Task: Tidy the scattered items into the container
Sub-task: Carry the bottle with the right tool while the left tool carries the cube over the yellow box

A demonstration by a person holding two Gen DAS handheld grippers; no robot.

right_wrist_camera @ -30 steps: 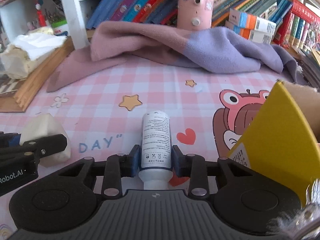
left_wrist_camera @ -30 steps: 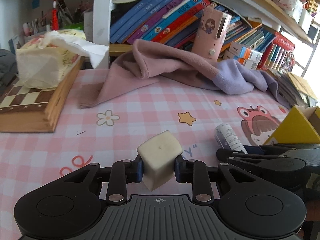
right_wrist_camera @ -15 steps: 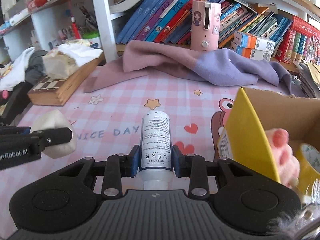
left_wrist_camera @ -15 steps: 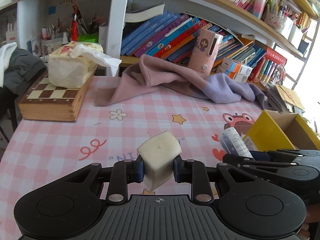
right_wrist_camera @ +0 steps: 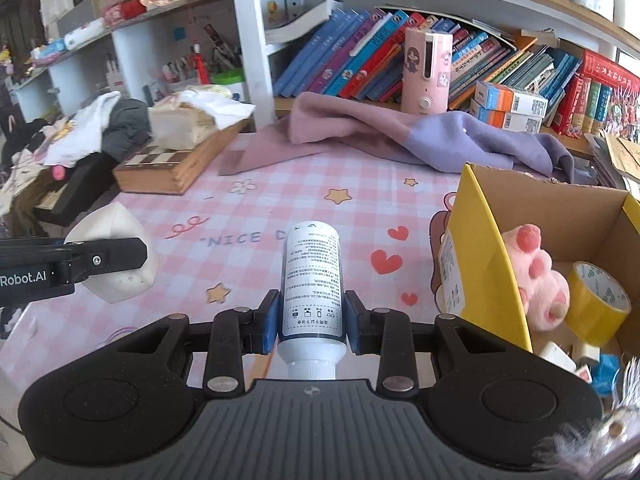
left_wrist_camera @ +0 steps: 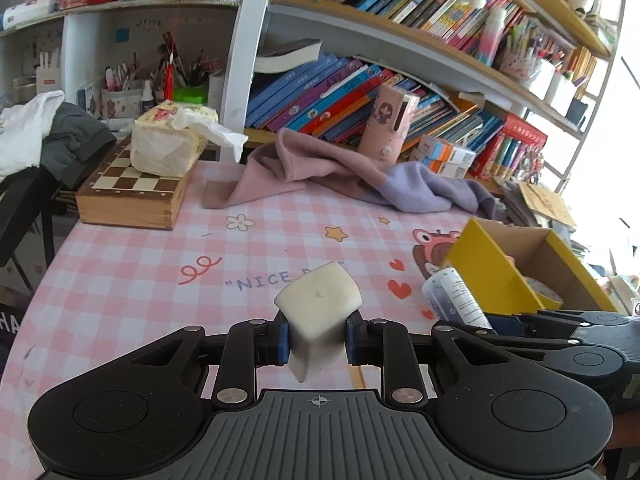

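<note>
A pink checked worktop (left_wrist_camera: pixel 132 280) is seen, backed by crowded bookshelves, with a pink and purple cloth (right_wrist_camera: pixel 400 136) heaped at 12 o'clock. A yellow cardboard box (right_wrist_camera: pixel 480 256), the container, stands open at 3 o'clock in the right wrist view; a pink plush paw (right_wrist_camera: pixel 536 276) and a roll of yellow tape (right_wrist_camera: pixel 596 300) already lie inside it.

The right gripper (right_wrist_camera: pixel 311 322) is held above the worktop, its fingers (right_wrist_camera: pixel 270 322) closed on a white bottle (right_wrist_camera: pixel 311 280) that points forward, cap toward the camera. The bottle is just left of the box's near wall.

The left gripper (left_wrist_camera: pixel 318 340) is raised at 9 o'clock of the right one, its fingers (left_wrist_camera: pixel 282 338) clamped on a pale squashy cube (left_wrist_camera: pixel 318 312), which is pinched low and bulges above the pads.

Risks are judged as follows. The bottle could be knocked against the tall yellow flap if swung across too low, and the box tipped or pushed. The smooth round bottle could be twisted in the grip. The soft cube could be squeezed out. The two grippers, close together, could be brought into collision at the box mouth.
</note>
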